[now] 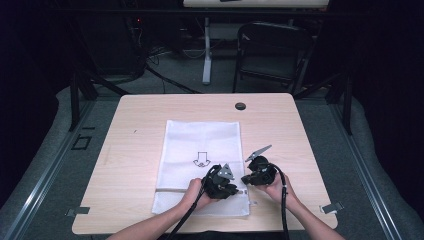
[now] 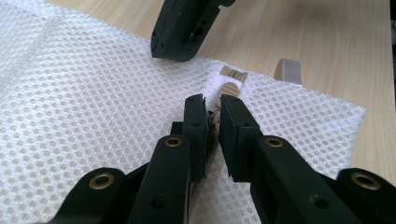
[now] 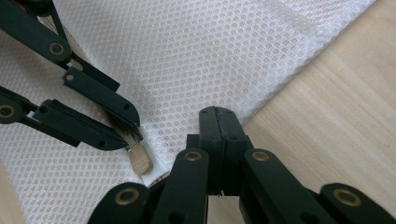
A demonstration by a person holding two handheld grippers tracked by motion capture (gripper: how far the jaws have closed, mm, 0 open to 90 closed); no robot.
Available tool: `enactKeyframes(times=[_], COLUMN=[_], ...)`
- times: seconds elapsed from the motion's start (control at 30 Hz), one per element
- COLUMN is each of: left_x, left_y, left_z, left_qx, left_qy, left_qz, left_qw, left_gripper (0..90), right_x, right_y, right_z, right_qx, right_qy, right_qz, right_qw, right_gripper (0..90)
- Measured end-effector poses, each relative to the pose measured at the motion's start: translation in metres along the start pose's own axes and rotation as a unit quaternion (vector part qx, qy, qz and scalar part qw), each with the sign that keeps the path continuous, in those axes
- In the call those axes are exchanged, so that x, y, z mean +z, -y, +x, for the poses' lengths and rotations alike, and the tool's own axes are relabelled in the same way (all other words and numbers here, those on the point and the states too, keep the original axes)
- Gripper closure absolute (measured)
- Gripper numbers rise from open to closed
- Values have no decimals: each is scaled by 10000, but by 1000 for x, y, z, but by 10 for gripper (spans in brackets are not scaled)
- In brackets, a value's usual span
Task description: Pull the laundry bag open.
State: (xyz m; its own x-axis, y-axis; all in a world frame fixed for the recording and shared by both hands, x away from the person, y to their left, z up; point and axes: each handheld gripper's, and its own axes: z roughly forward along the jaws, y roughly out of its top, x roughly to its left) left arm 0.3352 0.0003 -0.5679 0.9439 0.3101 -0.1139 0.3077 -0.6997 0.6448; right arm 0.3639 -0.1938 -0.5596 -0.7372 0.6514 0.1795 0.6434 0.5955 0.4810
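Note:
A white mesh bag lies flat on the wooden table, with a zip running across it near the person's edge. My left gripper reaches in from the left, shut on the beige zip pull. In the left gripper view the jaws pinch that pull over the mesh. My right gripper stands close by on the right, jaws fully shut, tips resting at the bag's side edge. Whether they pinch any mesh I cannot tell.
A black arrow is printed on the bag. A round black grommet sits near the table's far edge, and metal clips mark the near corners. A folding chair stands beyond the table.

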Motion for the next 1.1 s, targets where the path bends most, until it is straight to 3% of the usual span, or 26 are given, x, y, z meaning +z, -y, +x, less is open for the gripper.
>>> enactKeyframes(times=[0.1,0.13,0.23,0.3,0.37,0.53,0.8,1.1], left_x=[1,1,7,11,14,18,10,1], left_y=[-4,-6,-12,-14,-17,-21,-19,-16], left_z=[-4,-6,-9,-10,-11,-12,-9,-4], left_qx=[253,300,395,426,461,503,399,343], left_qy=[-9,-115,-94,-77,-79,-20,49,40], left_qz=[124,177,164,77,39,76,-116,-86], left_qw=[9996,9993,9990,9990,9989,9987,9991,9994], left_gripper=[753,714,662,676,711,807,819,820], right_x=[0,0,1,0,1,1,1,0], right_y=[0,0,0,1,1,2,2,2], right_z=[1,0,0,-1,-1,-4,-3,-3], right_qx=[43,-13,94,63,181,235,127,108], right_qy=[-15,-3,-56,-40,-96,-165,-118,-125], right_qz=[-19,-2,-73,-59,-110,-120,-95,-79], right_qw=[10000,10000,9999,10000,9997,9995,9998,9998], right_gripper=[900,900,900,900,900,900,900,900])
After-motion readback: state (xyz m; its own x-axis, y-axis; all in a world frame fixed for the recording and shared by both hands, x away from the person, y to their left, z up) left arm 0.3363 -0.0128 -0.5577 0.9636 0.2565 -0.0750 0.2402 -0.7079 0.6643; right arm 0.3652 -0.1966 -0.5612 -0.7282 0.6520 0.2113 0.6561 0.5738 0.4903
